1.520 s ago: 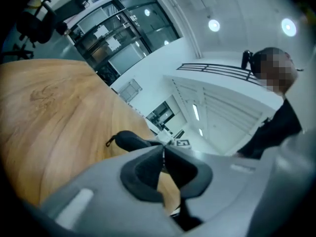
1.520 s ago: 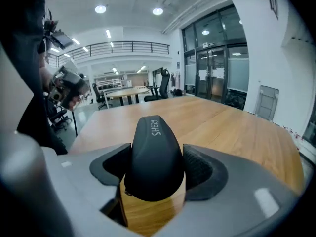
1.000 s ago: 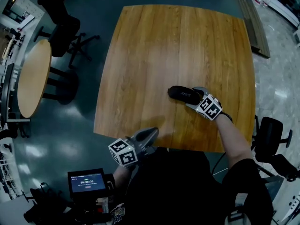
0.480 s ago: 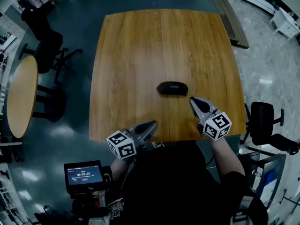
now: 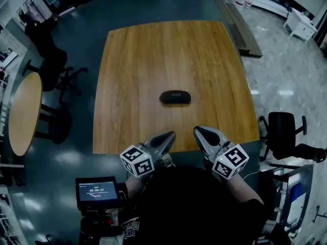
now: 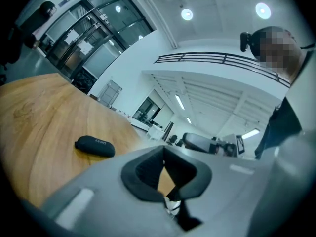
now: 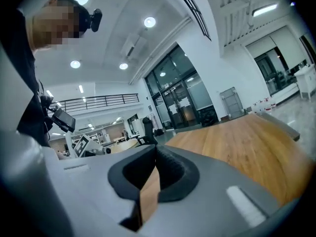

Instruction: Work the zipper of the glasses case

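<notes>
A black oval glasses case (image 5: 175, 97) lies flat near the middle of the wooden table (image 5: 133, 60), and nothing touches it. In the left gripper view the glasses case (image 6: 95, 146) shows to the left, beyond the jaws. My left gripper (image 5: 170, 136) hangs shut and empty over the table's near edge. My right gripper (image 5: 197, 131) is beside it, also shut and empty, well short of the case. The jaws in the right gripper view (image 7: 154, 158) meet with nothing between them; the case is out of that view.
A round wooden table (image 5: 20, 114) and black chairs (image 5: 51, 55) stand to the left on the dark floor. Another black chair (image 5: 283, 131) is at the right. A small screen (image 5: 95, 192) sits low at the left, by my body.
My right gripper let go of the glasses case, shut and drew back to the near table edge. The case stays on the table. The left gripper rose a little.
</notes>
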A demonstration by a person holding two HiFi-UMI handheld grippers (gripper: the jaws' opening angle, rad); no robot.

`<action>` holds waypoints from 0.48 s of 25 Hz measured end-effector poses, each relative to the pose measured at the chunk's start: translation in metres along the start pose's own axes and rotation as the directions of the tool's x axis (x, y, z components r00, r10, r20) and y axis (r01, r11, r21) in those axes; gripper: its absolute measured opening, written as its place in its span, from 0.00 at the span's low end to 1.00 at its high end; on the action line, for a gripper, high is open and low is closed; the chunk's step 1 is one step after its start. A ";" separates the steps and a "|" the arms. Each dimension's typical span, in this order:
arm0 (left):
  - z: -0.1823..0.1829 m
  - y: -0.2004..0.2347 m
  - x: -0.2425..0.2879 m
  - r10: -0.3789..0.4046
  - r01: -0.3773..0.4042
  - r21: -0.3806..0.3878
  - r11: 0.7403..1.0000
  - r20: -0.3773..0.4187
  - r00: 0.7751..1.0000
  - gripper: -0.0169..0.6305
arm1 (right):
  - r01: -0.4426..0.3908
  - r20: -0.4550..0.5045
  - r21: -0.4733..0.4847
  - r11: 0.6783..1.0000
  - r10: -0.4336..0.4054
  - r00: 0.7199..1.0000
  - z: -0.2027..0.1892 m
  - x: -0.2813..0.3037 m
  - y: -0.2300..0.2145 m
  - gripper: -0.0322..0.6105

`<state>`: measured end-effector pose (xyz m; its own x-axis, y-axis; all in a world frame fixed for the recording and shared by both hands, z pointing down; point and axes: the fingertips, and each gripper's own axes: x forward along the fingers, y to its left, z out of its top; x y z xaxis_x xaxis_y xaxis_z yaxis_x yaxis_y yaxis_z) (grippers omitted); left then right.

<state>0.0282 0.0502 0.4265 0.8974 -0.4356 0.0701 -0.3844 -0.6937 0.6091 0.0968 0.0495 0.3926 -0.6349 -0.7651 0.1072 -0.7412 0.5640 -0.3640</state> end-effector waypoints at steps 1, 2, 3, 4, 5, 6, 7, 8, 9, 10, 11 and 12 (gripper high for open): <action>-0.003 -0.009 0.000 0.010 -0.010 0.002 1.000 0.009 1.000 0.02 | -0.014 -0.001 -0.022 1.000 0.014 1.000 0.002 -0.006 0.006 0.06; -0.007 -0.019 0.001 0.021 -0.021 0.002 1.000 0.020 1.000 0.02 | -0.026 -0.003 -0.038 0.999 0.026 1.000 0.003 -0.015 0.010 0.06; -0.014 -0.031 0.002 0.032 -0.032 0.001 0.999 0.031 0.999 0.02 | -0.035 -0.004 -0.041 0.999 0.035 0.999 0.004 -0.025 0.013 0.06; -0.023 -0.043 0.003 0.042 -0.042 -0.003 0.999 0.038 0.998 0.02 | -0.044 -0.005 -0.035 0.998 0.044 0.999 0.002 -0.039 0.015 0.06; -0.034 -0.056 0.006 0.048 -0.048 -0.010 0.999 0.043 0.998 0.02 | -0.052 -0.008 -0.024 0.998 0.052 0.999 -0.001 -0.053 0.017 0.06; -0.046 -0.068 0.009 0.053 -0.052 -0.017 0.998 0.046 0.998 0.03 | -0.060 -0.012 -0.011 0.998 0.060 0.998 -0.006 -0.068 0.018 0.06; -0.057 -0.079 0.011 0.058 -0.056 -0.024 0.998 0.049 0.997 0.02 | -0.069 -0.017 0.003 0.998 0.069 0.997 -0.012 -0.082 0.019 0.06; -0.067 -0.089 0.013 0.063 -0.062 -0.027 0.998 0.050 0.997 0.03 | -0.080 -0.023 0.018 0.997 0.080 0.997 -0.018 -0.093 0.021 0.06; -0.074 -0.098 0.013 0.070 -0.069 -0.028 0.997 0.053 0.996 0.02 | -0.093 -0.030 0.034 0.995 0.094 0.995 -0.025 -0.103 0.024 0.06; -0.079 -0.106 0.012 0.079 -0.078 -0.028 0.997 0.056 0.995 0.03 | -0.109 -0.038 0.048 0.993 0.110 0.993 -0.030 -0.111 0.029 0.06; -0.083 -0.113 0.009 0.092 -0.091 -0.026 0.996 0.060 0.994 0.03 | -0.124 -0.047 0.056 0.991 0.127 0.991 -0.036 -0.117 0.034 0.06; -0.086 -0.117 0.004 0.108 -0.107 -0.023 0.994 0.065 0.992 0.02 | -0.139 -0.055 0.058 0.989 0.142 0.988 -0.039 -0.122 0.039 0.06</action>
<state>0.0959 0.1791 0.4238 0.8346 -0.5445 0.0835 -0.4726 -0.6298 0.6165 0.1363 0.1772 0.4017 -0.7446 -0.6591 0.1051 -0.6321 0.6459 -0.4281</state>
